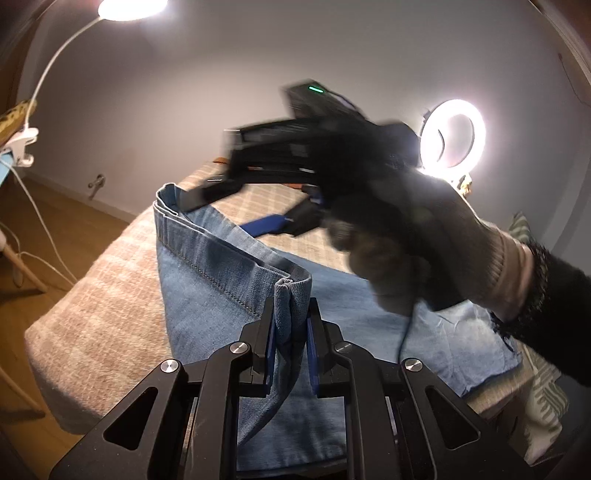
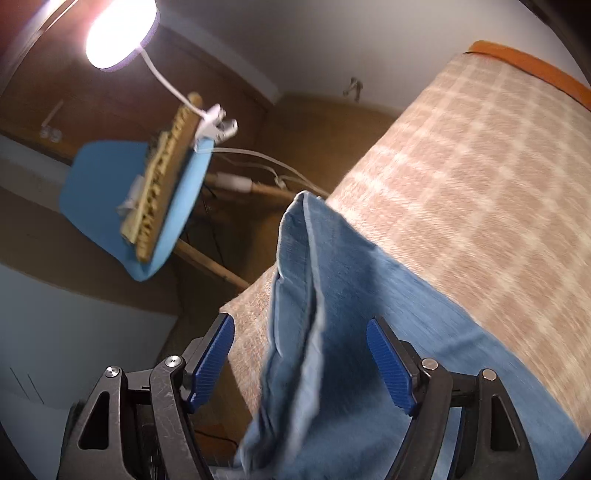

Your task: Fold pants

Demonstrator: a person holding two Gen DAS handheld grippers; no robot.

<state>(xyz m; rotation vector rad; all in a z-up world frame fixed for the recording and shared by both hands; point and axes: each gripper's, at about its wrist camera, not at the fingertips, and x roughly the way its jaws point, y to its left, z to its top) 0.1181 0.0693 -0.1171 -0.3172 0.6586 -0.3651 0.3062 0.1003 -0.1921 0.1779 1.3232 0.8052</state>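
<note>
Looking from the left side of the room, there is a lamp (image 1: 129, 5) up high on a bendy white neck, and a blue chair (image 2: 122, 206) on the wooden floor. Next comes the bed with its checked blanket (image 1: 92, 295). The pants (image 1: 207, 284) are blue jeans, and they lie on that blanket, partly lifted.

The left gripper (image 1: 291, 325) is clenched on the folded hem edge of the jeans at the near corner. That hem runs away from it, going up and to the left toward the far corner, so the long line of the held edge goes from near to far.

Further right, a gloved hand (image 1: 399, 236) carries the right gripper (image 1: 240, 214) over the far corner of the hem. Its claws stand wide apart and are not pressing on anything. In its own view, a raised fold of the jeans (image 2: 306, 295) sits between the two blue pads (image 2: 391, 365), but the pads do not touch the cloth.

I think the step now is to grab that far corner. To do it well, the right claw should go down over the thick hem, catch every layer, and squeeze tight. Then both hands should keep the edge straight and pulled flat, so the fold comes out neat. A ring light (image 1: 454, 136) glows at the far right.
</note>
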